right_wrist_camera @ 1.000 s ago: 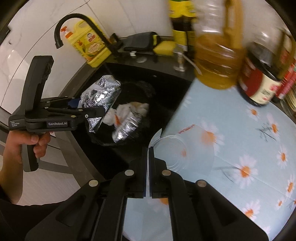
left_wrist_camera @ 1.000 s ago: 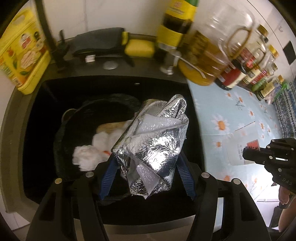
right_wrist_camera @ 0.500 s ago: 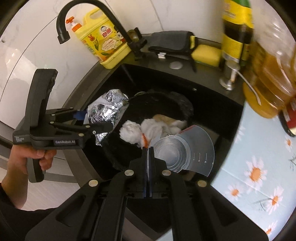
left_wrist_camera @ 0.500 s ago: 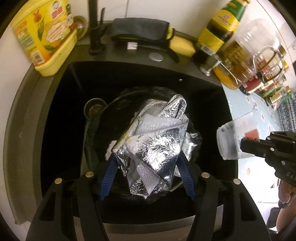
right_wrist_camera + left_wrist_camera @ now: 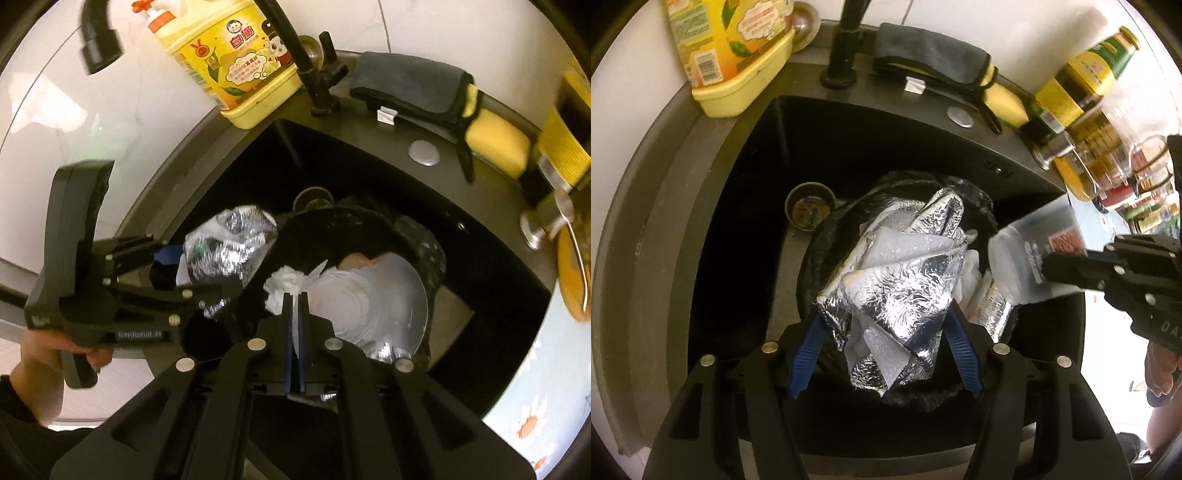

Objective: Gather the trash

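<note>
The left gripper (image 5: pixel 884 354) clamps a crumpled foil wrapper (image 5: pixel 901 295) between its blue pads, holding it above the black trash bag (image 5: pixel 827 243) that sits in the sink (image 5: pixel 746 192). The right gripper (image 5: pixel 294 325) is closed on the rim of a clear plastic cup (image 5: pixel 373 299), held over the same bag's opening. White tissue (image 5: pixel 282 288) lies inside the bag. A yellow detergent bottle (image 5: pixel 232 62) stands behind the sink beside the faucet (image 5: pixel 295 59).

Bag mouth (image 5: pixel 369 221) largely blocked by plastic cup (image 5: pixel 373 299); open gap at 11 o'clock. Faucet (image 5: pixel 295 55) obstructs at 12 o'clock.
</note>
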### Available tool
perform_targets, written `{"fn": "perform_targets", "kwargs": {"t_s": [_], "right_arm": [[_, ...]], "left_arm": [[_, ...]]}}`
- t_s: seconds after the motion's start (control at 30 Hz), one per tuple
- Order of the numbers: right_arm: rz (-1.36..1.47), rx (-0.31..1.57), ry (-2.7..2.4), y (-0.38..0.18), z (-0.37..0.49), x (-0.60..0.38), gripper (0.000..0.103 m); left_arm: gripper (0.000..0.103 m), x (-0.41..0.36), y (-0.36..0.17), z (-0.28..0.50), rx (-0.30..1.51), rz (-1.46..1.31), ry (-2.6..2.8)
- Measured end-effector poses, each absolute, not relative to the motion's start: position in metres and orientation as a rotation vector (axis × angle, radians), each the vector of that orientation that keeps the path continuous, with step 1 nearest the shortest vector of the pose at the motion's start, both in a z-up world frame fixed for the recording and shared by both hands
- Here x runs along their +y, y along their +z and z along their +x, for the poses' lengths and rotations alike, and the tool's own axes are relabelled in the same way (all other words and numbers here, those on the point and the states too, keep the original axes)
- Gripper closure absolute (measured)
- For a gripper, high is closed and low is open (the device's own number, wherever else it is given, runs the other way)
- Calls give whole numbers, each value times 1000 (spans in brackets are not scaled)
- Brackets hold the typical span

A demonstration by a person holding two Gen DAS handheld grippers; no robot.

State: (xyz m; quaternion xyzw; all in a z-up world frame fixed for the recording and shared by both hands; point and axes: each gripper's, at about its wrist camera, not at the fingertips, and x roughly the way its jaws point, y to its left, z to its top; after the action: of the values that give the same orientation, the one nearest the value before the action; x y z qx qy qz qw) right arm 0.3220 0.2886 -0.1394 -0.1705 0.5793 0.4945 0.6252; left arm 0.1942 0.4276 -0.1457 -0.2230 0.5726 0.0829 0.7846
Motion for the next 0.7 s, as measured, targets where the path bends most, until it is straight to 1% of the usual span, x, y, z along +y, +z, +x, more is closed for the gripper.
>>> {"fn": "perform_targets", "kwargs": {"t_s": [0.47,0.63,0.67,0.7], "right_arm": [[-422,1393,1107,-170,343,327,99],[-430,1394,1107,-171,342,330,99],[-430,1389,1113,-170,341,330,98],[-430,1389,1113,-170,341,330,92]], "left_arm": [[42,424,-164,205,1266,-549,164],[40,424,-164,206,1268,-561,180],[38,425,-164,205,1268,-565,184],[37,425,-165,206,1275,-567,189]]}}
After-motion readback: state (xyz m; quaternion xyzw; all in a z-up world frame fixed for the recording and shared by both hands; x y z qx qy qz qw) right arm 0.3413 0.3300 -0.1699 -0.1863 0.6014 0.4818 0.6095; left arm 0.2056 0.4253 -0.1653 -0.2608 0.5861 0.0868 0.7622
